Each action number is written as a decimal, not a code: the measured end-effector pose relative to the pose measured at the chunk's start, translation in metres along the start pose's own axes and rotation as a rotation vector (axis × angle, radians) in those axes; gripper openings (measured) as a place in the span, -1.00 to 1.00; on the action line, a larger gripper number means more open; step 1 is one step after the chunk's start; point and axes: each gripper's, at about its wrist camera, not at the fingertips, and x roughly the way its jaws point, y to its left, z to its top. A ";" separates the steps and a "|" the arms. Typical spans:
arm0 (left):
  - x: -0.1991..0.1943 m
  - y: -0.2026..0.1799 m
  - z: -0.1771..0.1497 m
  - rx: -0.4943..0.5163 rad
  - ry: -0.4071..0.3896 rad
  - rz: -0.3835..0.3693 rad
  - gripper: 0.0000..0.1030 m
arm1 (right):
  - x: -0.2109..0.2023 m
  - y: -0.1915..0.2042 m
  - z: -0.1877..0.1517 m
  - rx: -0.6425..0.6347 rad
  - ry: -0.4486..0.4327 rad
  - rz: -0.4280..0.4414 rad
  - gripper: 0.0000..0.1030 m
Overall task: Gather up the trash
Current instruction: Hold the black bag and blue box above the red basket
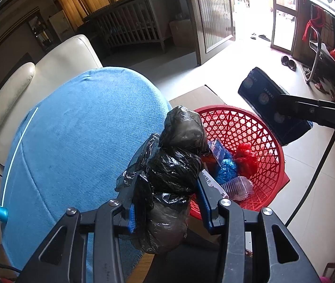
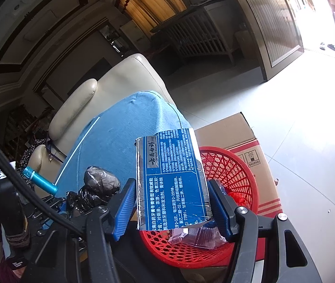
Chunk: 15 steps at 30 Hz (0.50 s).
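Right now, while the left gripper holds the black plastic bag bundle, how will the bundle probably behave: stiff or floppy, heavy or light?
The black plastic bag bundle looks soft and probably floppy: its film is crinkled and bulges out around the left gripper. It is likely light, since thin film shows through. Released over the red basket, it should drop without rolling.
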 end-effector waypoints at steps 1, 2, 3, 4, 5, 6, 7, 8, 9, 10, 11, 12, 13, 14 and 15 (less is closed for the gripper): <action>0.001 0.000 0.000 0.000 0.001 0.000 -0.12 | 0.001 0.000 0.000 0.003 0.002 0.000 0.24; 0.001 0.000 0.000 -0.001 0.003 -0.001 -0.12 | 0.001 -0.001 0.000 0.005 0.003 0.001 0.24; 0.002 0.000 0.000 -0.002 0.005 -0.001 -0.12 | 0.002 -0.001 -0.001 0.005 0.004 0.000 0.24; 0.002 0.001 0.000 -0.002 0.006 -0.002 -0.12 | 0.002 -0.001 -0.001 0.006 0.006 -0.001 0.24; 0.002 0.001 0.000 -0.001 0.007 -0.003 -0.12 | 0.003 -0.002 -0.001 0.006 0.007 0.000 0.24; 0.003 0.000 0.000 -0.001 0.007 -0.004 -0.12 | 0.003 -0.002 -0.001 0.007 0.007 0.000 0.24; 0.003 0.000 0.000 -0.001 0.008 -0.004 -0.12 | 0.004 -0.002 -0.001 0.006 0.008 -0.001 0.24; 0.003 0.000 0.001 0.000 0.010 -0.005 -0.12 | 0.004 -0.002 -0.001 0.006 0.009 0.000 0.24; 0.004 0.000 0.001 0.000 0.012 -0.007 -0.12 | 0.004 -0.002 -0.001 0.008 0.011 0.000 0.24; 0.004 0.000 0.001 0.000 0.013 -0.009 -0.12 | 0.005 -0.003 -0.002 0.010 0.012 0.001 0.24; 0.005 0.000 0.001 0.000 0.015 -0.010 -0.12 | 0.005 -0.003 -0.002 0.011 0.014 0.000 0.24; 0.006 0.000 0.001 0.000 0.017 -0.012 -0.12 | 0.006 -0.004 -0.002 0.012 0.016 -0.001 0.24; 0.006 0.000 0.001 -0.001 0.019 -0.015 -0.12 | 0.007 -0.004 -0.002 0.014 0.018 0.000 0.24; 0.007 0.000 0.001 -0.002 0.021 -0.017 -0.12 | 0.008 -0.004 -0.002 0.016 0.019 0.000 0.24; 0.008 -0.001 0.001 -0.002 0.023 -0.019 -0.12 | 0.009 -0.005 -0.002 0.016 0.020 -0.002 0.24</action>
